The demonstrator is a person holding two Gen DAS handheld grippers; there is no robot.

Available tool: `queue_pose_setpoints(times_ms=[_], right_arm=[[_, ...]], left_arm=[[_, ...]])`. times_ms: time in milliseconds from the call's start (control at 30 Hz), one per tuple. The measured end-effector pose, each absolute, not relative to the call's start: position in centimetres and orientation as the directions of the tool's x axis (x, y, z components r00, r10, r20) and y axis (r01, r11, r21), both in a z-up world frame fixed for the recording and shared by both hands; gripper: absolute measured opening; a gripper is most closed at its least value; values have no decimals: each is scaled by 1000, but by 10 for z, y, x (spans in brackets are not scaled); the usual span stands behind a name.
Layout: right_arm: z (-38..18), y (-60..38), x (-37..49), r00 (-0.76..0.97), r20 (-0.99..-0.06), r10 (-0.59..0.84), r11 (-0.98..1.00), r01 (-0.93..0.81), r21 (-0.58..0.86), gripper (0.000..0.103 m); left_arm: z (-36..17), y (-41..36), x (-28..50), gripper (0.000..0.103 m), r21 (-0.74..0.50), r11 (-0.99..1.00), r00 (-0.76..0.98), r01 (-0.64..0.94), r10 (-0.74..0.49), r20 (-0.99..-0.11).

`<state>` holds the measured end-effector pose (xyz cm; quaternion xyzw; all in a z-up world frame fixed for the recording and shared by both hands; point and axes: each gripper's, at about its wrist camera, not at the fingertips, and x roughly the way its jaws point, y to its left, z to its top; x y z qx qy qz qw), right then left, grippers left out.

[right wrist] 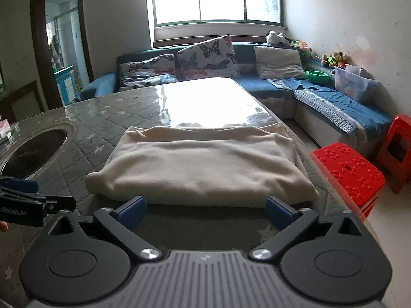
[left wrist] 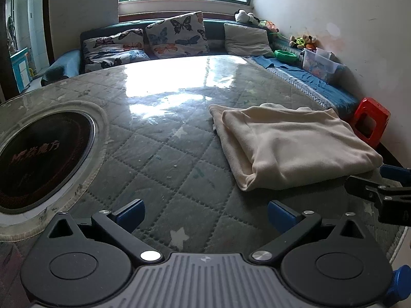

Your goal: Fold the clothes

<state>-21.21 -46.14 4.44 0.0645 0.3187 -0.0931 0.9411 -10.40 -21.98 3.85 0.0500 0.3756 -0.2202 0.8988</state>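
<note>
- My left gripper (left wrist: 205, 215) hangs spread wide with nothing in it over the quilted worktop (left wrist: 159, 154); the folded cream garment (left wrist: 290, 148) lies ahead to its right.
- My right gripper (right wrist: 206, 211) is spread wide too, just short of the garment's near edge.
- Only the right view shows the red stool (right wrist: 349, 172) beside the worktop.

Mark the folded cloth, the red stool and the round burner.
cloth (right wrist: 200, 164), right wrist view, middle of its top layer
stool (right wrist: 346, 169), right wrist view, its perforated seat
burner (left wrist: 43, 159), left wrist view, centre of its dark glass
</note>
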Motion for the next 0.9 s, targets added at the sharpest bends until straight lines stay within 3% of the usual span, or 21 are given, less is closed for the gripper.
queue_pose_setpoints(times_ms=[900], right_arm=[[38,-445,-237,764,-625,-163,953,286,101,103]], left_arm=[[40,-217,-131,103,-24,897,632,442,-330,-701]])
